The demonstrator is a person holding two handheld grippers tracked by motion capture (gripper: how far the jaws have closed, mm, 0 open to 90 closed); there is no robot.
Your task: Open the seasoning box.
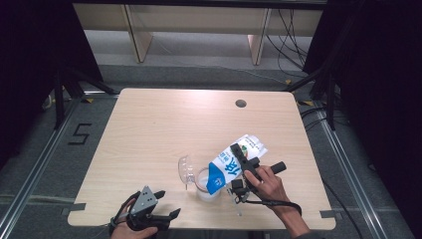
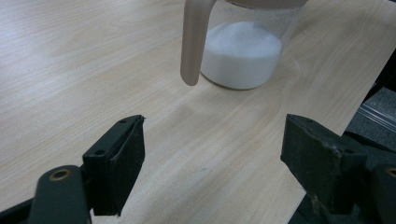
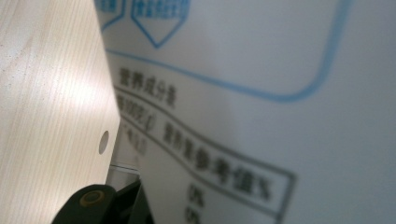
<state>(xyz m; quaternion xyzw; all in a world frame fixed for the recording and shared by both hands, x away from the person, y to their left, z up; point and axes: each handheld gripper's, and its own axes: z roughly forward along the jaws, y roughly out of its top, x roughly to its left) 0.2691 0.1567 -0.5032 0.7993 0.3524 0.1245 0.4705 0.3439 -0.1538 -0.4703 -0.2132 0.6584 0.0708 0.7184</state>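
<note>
Milk carton [image 1: 234, 163], white and blue cardboard, is held tilted with its top lowered over a clear plastic jug [image 1: 206, 183] partly filled with white liquid. The carton is clamped between the jaws of the right gripper [image 1: 242, 160]. The jug stands on the pale wooden surface [image 1: 164, 124], its open lid just beside it. Near the jug, toward the front edge, the left gripper [image 1: 165, 204] is rested with jaws apart, nothing between them.
</note>
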